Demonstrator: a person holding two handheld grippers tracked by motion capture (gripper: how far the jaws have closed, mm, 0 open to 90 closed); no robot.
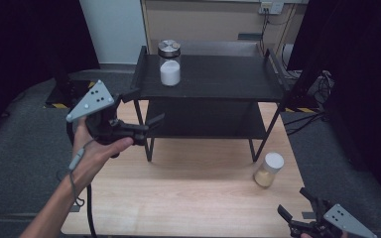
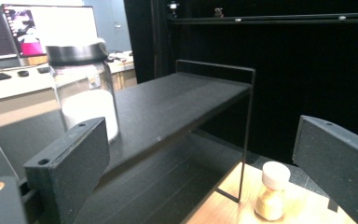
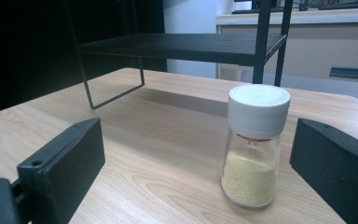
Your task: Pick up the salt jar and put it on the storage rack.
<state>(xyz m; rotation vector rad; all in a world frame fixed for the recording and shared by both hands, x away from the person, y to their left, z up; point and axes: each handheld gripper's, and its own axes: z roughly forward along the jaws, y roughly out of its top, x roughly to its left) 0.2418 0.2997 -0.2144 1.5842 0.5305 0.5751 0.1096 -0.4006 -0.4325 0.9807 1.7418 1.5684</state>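
Note:
A glass jar with a metal lid, partly full of white powder, stands on the top board of a black two-level shelf. My left gripper is held up at the shelf's left end, open and holding nothing. In the left gripper view the jar rises behind the left jaw. A small shaker with a white cap and yellow grains stands on the wooden table. My right gripper is low at the front right, open. In the right gripper view the shaker stands a little ahead, toward the right jaw.
The shelf stands at the back of the table, its lower board bare. Dark floor surrounds the table, with black curtains on both sides. Cables lie on the floor at the back right. A lit screen sits on a far desk.

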